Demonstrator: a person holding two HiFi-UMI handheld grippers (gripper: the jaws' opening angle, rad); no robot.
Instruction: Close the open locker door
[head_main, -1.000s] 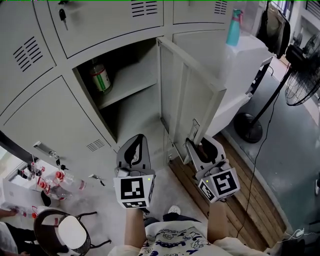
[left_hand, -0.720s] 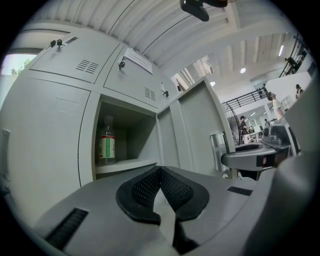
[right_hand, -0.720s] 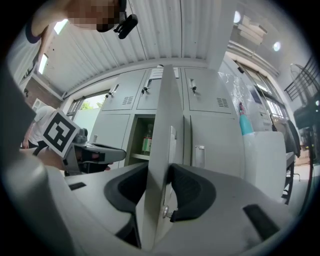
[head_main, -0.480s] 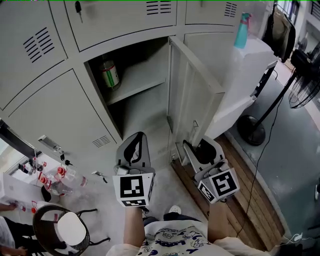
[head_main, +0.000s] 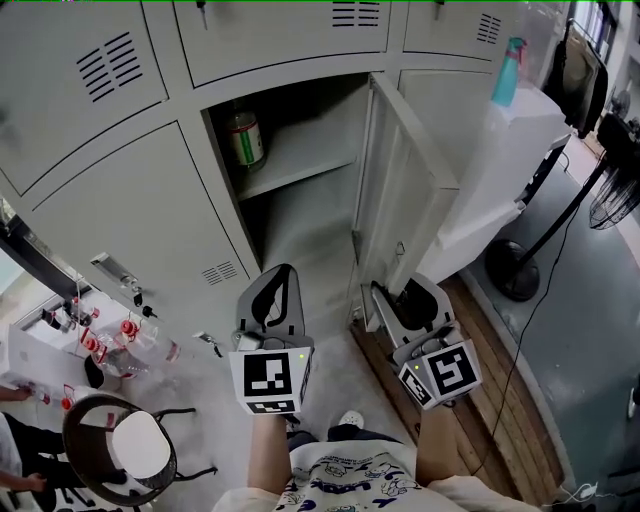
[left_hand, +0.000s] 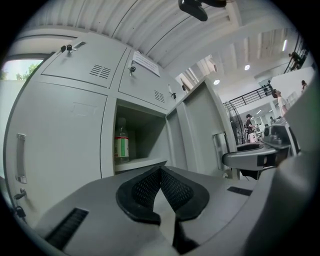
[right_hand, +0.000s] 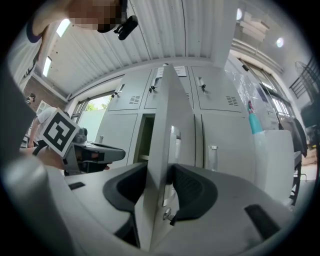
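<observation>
The open locker door stands out from its compartment, hinged on the right side. A bottle with a green and red label stands on the shelf inside; the left gripper view also shows this bottle. My right gripper is at the door's lower free edge. In the right gripper view the door runs edge-on between the jaws of the right gripper, which have just been opening and do not press on it. My left gripper is shut and empty in front of the compartment, its pads together.
Closed locker doors surround the opening. A white machine with a teal spray bottle stands right of the door, with fans beyond. Wooden planks lie below the right gripper. A chair and small bottles are at lower left.
The lockers have slid to the right in the head view. Both grippers have moved sideways along the lockers with the person, the right one staying at the door's edge.
</observation>
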